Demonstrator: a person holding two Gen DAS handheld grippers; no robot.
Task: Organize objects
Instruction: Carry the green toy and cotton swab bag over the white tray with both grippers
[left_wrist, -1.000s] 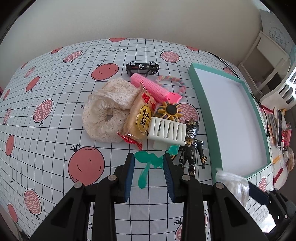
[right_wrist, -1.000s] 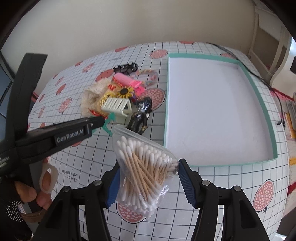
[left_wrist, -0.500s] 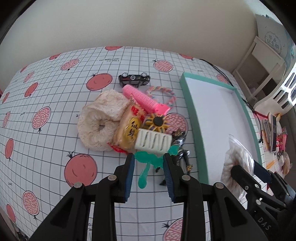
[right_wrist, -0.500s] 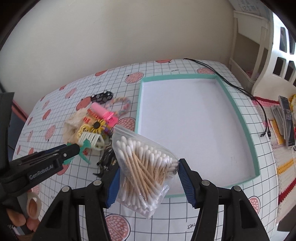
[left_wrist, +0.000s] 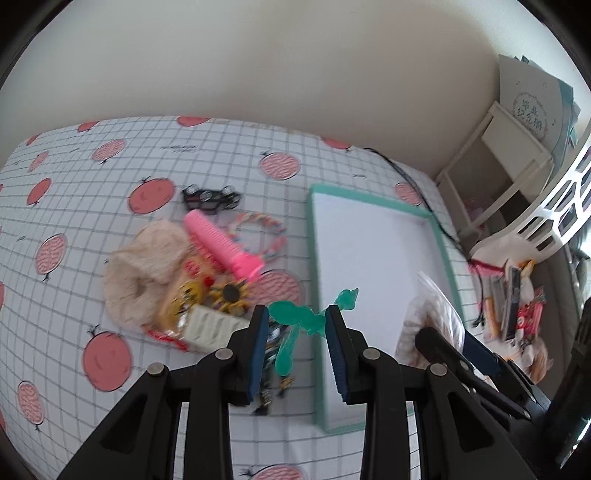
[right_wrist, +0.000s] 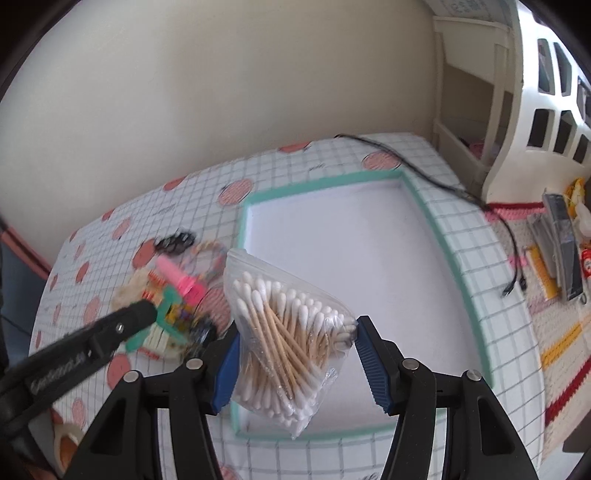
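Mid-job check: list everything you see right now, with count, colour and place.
Tray: 1, teal rim, white floor, right of pile.
Cotton swab bag: 1, clear, held over tray.
Green plastic toy: 1, held near tray's left edge.
Pink comb: 1, in pile.
Cream scrunchie: 1, left in pile.
Toy car: 1, black, behind pile.
Rope ring: 1, multicolour, beside comb.
Cable: 1, black, behind tray.
Left tongs: gripping toy.
Right tongs: gripping bag.

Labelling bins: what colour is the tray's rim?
Teal rim, white inside; clearest in the right wrist view.
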